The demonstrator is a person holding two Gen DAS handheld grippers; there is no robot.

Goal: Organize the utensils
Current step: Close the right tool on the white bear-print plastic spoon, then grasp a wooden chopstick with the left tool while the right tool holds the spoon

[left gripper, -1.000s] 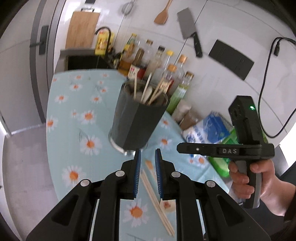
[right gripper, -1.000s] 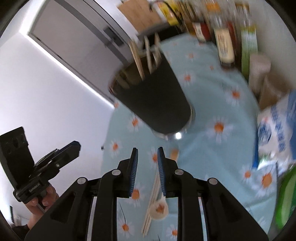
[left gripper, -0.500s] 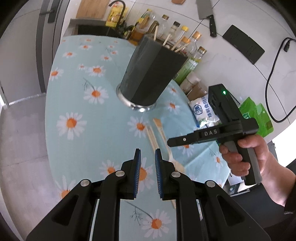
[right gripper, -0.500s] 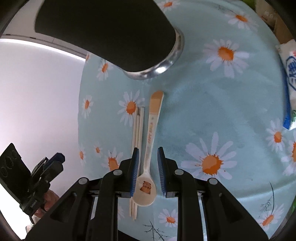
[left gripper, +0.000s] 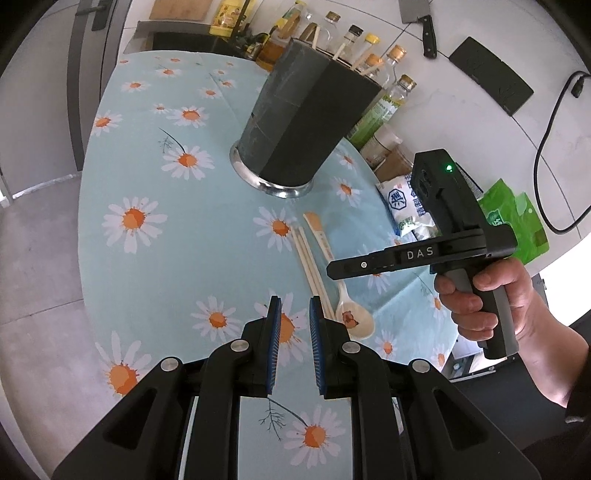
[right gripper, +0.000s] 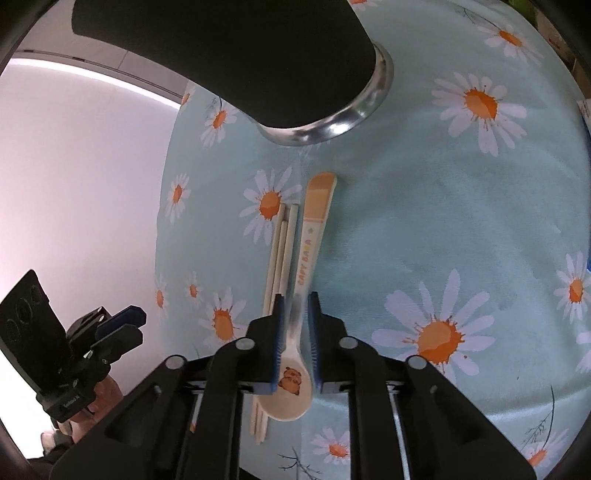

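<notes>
A cream spoon point(right gripper: 308, 254) with a bear picture in its bowl lies on the daisy tablecloth point(right gripper: 424, 206), beside pale chopsticks point(right gripper: 282, 251). Both lie just in front of the black utensil holder point(right gripper: 240, 55), which has a metal base. My right gripper point(right gripper: 295, 299) is low over the spoon. Its jaws are closing around the spoon's neck, and a thin gap still shows on each side. My left gripper point(left gripper: 293, 306) hovers left of the chopsticks point(left gripper: 310, 266) and spoon point(left gripper: 349, 314), its pads a narrow gap apart with nothing between them. The holder point(left gripper: 303, 122) has several sticks in it.
Oil and sauce bottles point(left gripper: 384, 92) line the wall behind the holder. Food packets point(left gripper: 402, 206) and a green bag point(left gripper: 517, 225) lie at the right. A cleaver point(left gripper: 417, 22) hangs on the wall. The table edge point(left gripper: 88, 258) curves along the left.
Both grippers have come down toward the table and tilted downward. The right gripper has dropped from the holder's height onto the spoon, and its jaws have narrowed around the handle.
</notes>
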